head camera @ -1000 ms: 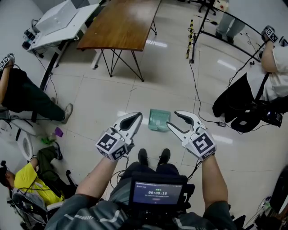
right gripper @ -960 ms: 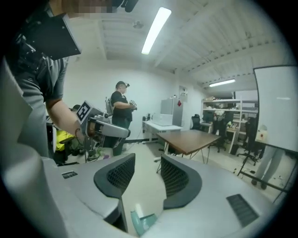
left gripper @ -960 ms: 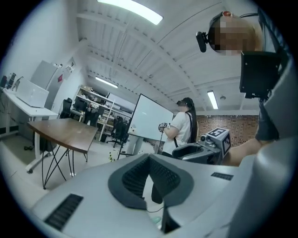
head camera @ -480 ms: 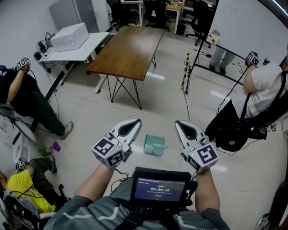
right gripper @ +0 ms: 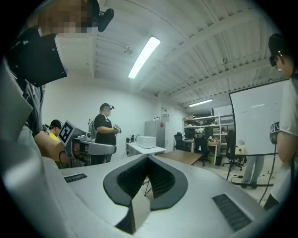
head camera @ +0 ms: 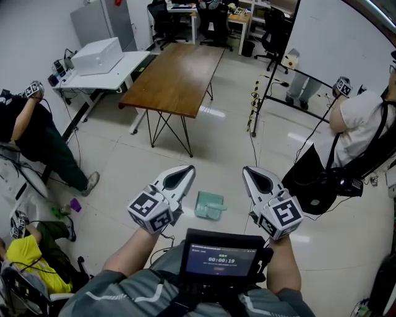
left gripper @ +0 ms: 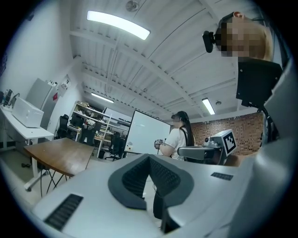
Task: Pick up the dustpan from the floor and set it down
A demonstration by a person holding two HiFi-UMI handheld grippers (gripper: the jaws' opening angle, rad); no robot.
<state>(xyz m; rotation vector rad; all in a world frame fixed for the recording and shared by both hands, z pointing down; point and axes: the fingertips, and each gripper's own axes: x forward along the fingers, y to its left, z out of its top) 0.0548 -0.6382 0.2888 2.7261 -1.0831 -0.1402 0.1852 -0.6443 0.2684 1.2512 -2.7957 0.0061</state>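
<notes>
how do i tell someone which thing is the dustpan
Find the long brown wooden table. On the pale tiled floor, seen between the left gripper and right gripper, lies the dustpan. It is the only flat mint-green thing there.

Wooden table (head camera: 175, 77) stands mid-room. White desk (head camera: 127, 62) just left of it, carrying a white box (head camera: 96, 54). Whiteboard (head camera: 334, 37) to its right; office chairs (head camera: 162, 13) beyond.

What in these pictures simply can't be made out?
Teal plastic dustpan: seen in the head view only, too small for detail; both gripper views aim above the floor.
Wearer's feet: hidden behind the black chest screen, head view.
Yellow-shirted seated person: cut off by the head view's left edge.
</notes>
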